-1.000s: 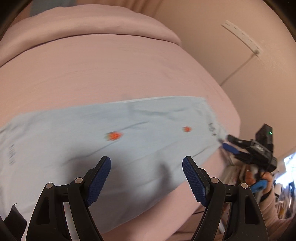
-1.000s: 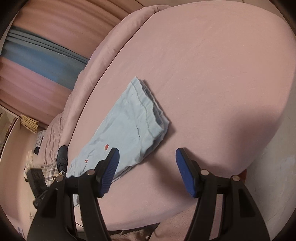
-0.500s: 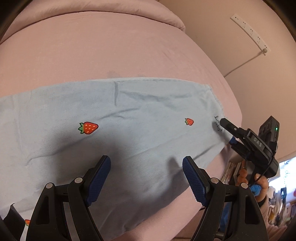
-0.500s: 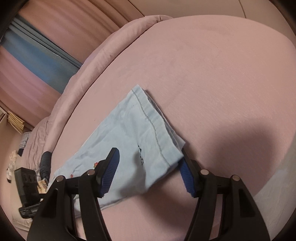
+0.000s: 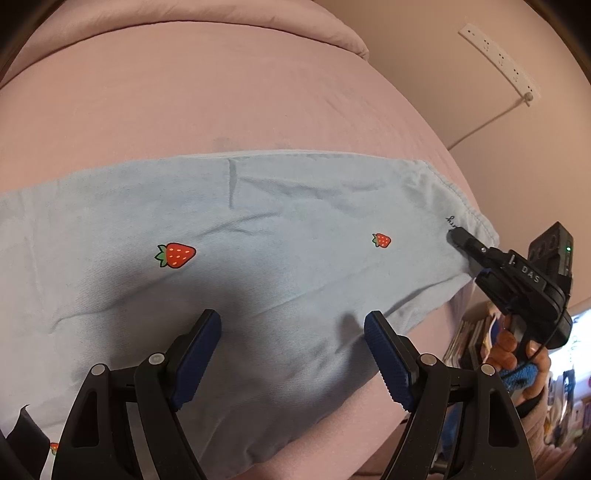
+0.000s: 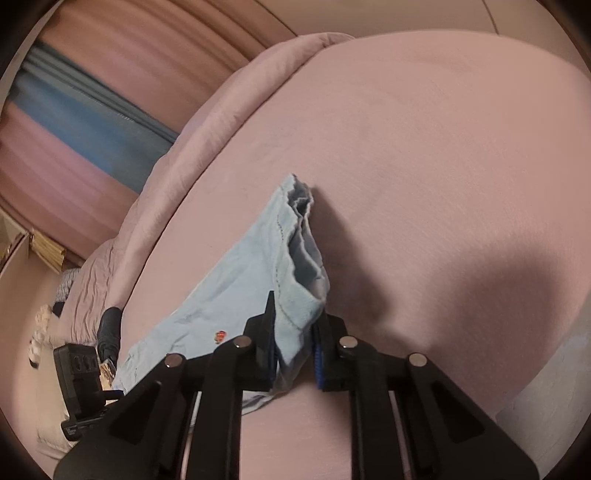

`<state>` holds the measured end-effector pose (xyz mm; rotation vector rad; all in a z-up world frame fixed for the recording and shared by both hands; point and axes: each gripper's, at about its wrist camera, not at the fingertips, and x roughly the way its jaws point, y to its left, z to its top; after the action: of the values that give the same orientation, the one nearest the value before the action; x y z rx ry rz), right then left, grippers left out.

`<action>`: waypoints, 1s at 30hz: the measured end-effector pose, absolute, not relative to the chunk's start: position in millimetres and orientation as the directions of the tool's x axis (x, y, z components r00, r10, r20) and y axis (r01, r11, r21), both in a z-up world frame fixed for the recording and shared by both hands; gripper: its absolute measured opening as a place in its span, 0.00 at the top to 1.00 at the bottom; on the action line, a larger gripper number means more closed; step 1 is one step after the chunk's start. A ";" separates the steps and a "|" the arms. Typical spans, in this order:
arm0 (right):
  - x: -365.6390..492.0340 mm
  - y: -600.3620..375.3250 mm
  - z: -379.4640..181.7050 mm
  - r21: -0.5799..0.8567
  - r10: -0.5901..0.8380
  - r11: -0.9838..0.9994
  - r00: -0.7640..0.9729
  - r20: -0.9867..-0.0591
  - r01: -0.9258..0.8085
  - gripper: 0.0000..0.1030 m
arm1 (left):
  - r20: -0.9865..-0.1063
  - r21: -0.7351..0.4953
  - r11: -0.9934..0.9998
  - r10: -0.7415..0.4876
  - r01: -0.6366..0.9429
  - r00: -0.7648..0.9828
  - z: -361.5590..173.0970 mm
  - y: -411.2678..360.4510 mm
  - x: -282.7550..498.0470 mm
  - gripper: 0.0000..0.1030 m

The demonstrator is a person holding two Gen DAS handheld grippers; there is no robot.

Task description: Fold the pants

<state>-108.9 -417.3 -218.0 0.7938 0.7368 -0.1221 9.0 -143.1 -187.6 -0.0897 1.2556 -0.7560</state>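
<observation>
1. Pink bedsheet (image 5: 258, 92) covers the whole bed, with a rolled duvet (image 5: 221, 18) along the far edge at 12 o'clock in the left wrist view and curtains (image 6: 74, 122) at 10 o'clock in the right wrist view.

2. Light-blue strawberry-print pants (image 5: 277, 240) lie flat across the sheet, running from 9 o'clock to 3 o'clock in the left wrist view; the hem end points to 3 o'clock.

3. Left gripper (image 5: 291, 354) hovers over the near edge of the pants at 6 o'clock, jaws spread wide with nothing between them, the pads not pressing on cloth.

4. Right gripper (image 6: 293, 347) has just been closing: half a second ago its jaws stood apart on either side of the hem corner, and now they are clenched on it, the layered hem (image 6: 299, 254) bunching up and lifting off the sheet at 12 o'clock from the pads.

5. With the hem end pinched, I judge the fold can begin once the left gripper takes the near corner; lifting on one grip alone may skew the layers.
</observation>
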 end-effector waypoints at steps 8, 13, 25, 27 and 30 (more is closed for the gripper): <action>-101.2 -410.9 -194.8 0.378 -0.015 0.814 0.667 -0.745 0.441 0.60 | -0.780 -0.458 0.818 -0.558 0.348 0.285 -155.0 -73.0 42.1 0.22; -105.6 -410.4 -165.9 0.175 -0.261 0.827 0.642 -0.721 0.534 0.56 | -0.831 -0.319 0.946 -0.309 0.059 0.463 -153.5 46.2 76.4 0.22; 92.9 -157.5 -184.7 0.512 0.621 0.777 0.320 -0.715 -0.365 0.57 | -0.809 -0.308 0.944 -0.323 0.115 0.492 -193.7 81.9 8.9 0.25; 125.8 -126.6 -199.3 0.546 0.641 0.756 0.241 -0.729 -0.361 0.57 | -0.794 -0.334 0.934 -0.351 0.125 0.497 -192.3 97.1 5.3 0.25; 168.0 -95.7 -226.8 0.606 0.657 0.740 0.120 -0.744 -0.294 0.57 | -0.771 -0.370 0.918 -0.388 0.141 0.506 -192.5 110.0 -4.5 0.25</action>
<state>168.0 -95.7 -226.8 0.3457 1.2726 0.7146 -4.5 110.0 -192.5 -0.2741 0.9928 -0.3241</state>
